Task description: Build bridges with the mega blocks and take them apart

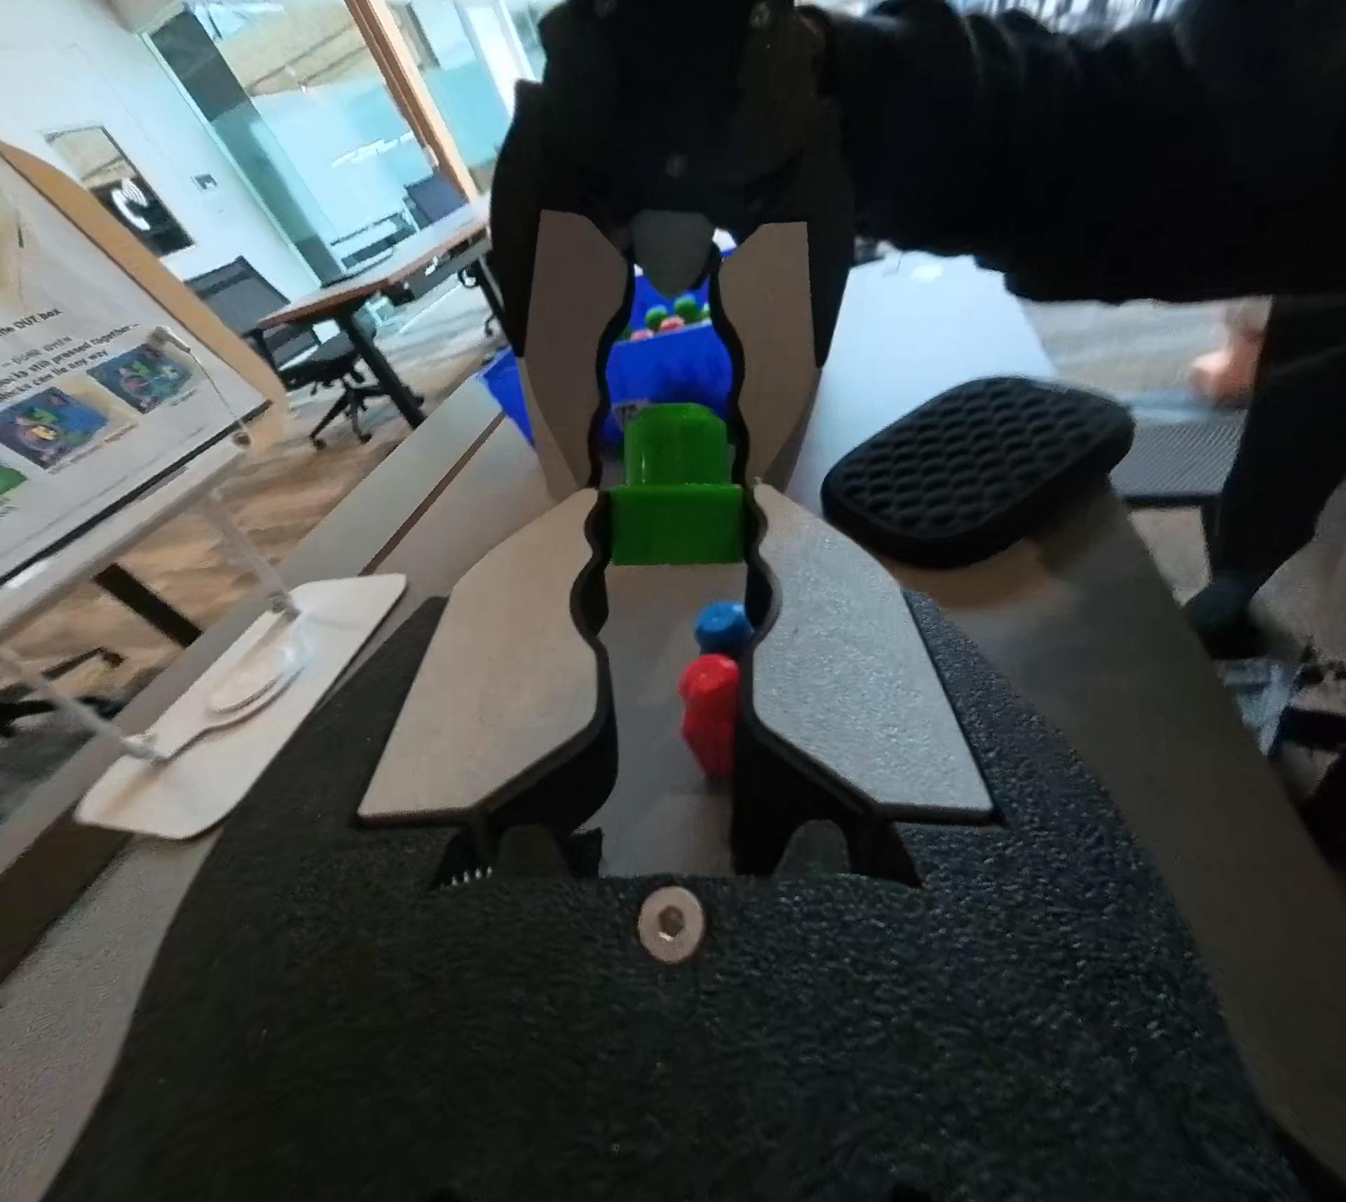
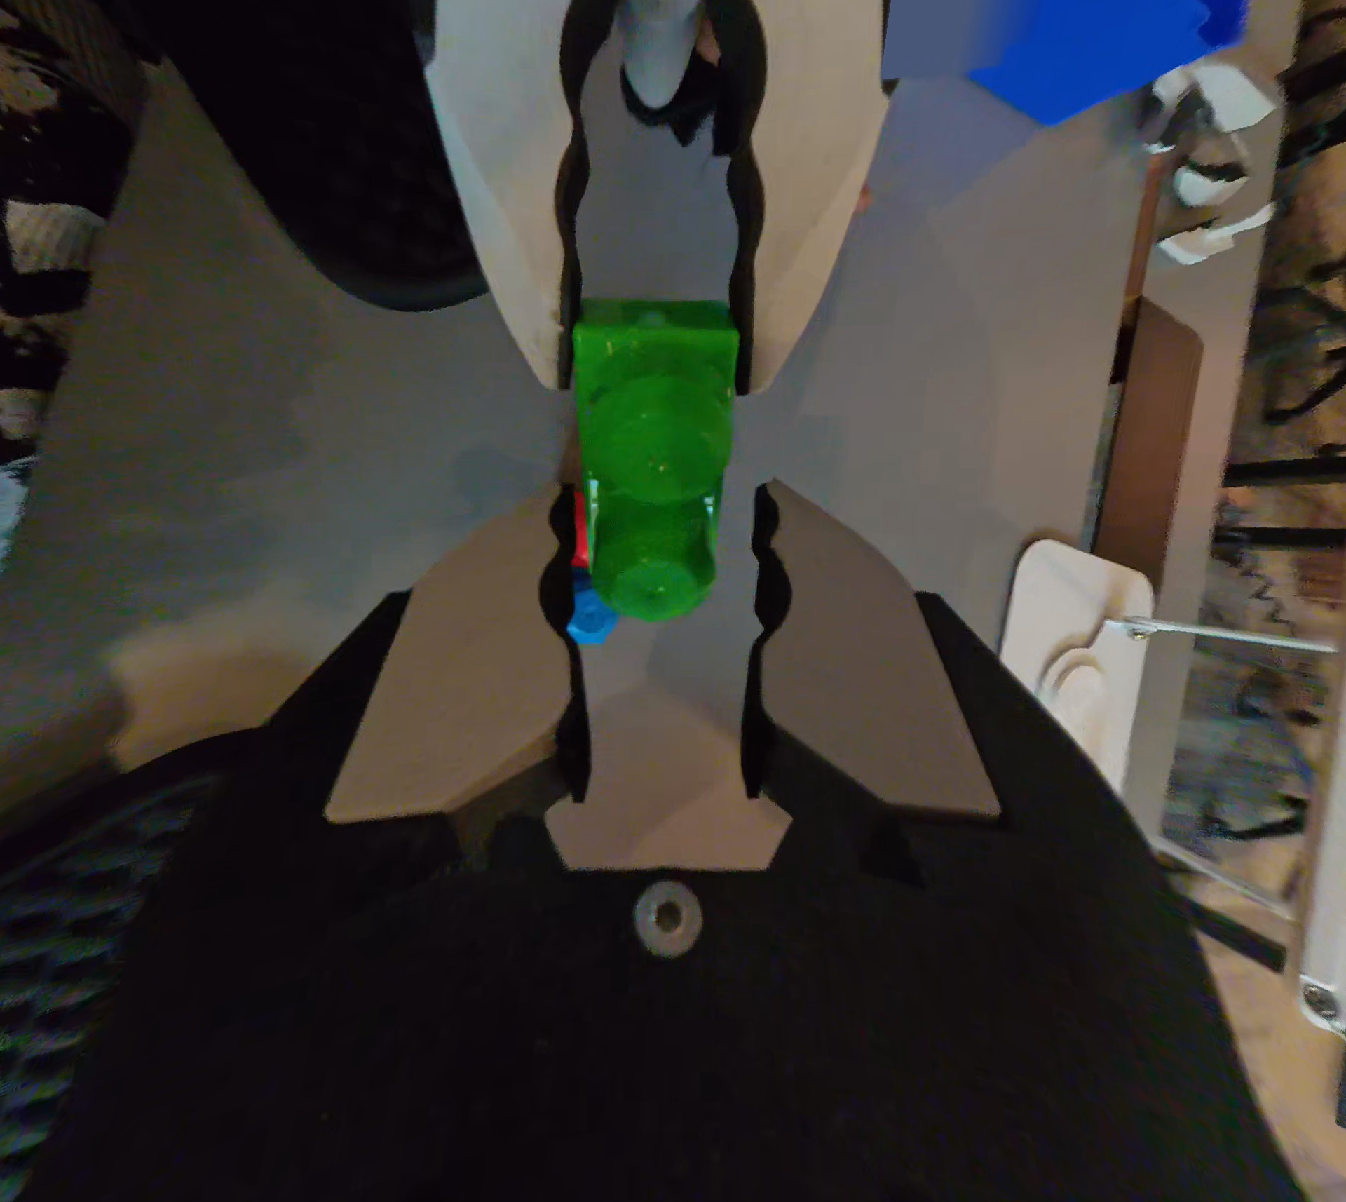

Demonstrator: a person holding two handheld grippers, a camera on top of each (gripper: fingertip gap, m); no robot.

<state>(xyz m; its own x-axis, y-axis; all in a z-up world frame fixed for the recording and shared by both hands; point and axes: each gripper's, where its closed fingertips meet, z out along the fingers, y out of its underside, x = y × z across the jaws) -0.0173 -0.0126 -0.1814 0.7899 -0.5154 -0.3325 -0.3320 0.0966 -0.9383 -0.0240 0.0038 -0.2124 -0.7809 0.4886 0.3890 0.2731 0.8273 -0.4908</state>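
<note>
A green mega block (image 1: 674, 526) hangs in the air between the two grippers, which meet tip to tip. My left gripper (image 1: 677, 498) is shut on its square base; in the right wrist view (image 2: 652, 380) it comes in from the top. My right gripper (image 2: 663, 493) stands around the green block's (image 2: 655, 424) studded end with a small gap on each side; in the left wrist view (image 1: 674, 483) it comes in from above. A red block (image 1: 710, 708) and a blue block (image 1: 721, 628) lie on the grey table (image 1: 1056, 620) below.
A blue bin (image 1: 670, 365) with more blocks stands behind the grippers, also in the right wrist view (image 2: 1078, 1). A black mesh pad (image 1: 976, 467) lies to the right. A sign on a clear stand (image 1: 240, 679) sits at the table's left edge. A dark sleeve (image 1: 1092, 147) reaches in. Less than 4 cm separates the two grippers' tips. The right tips stand about 9 cm off the red block (image 1: 710, 708).
</note>
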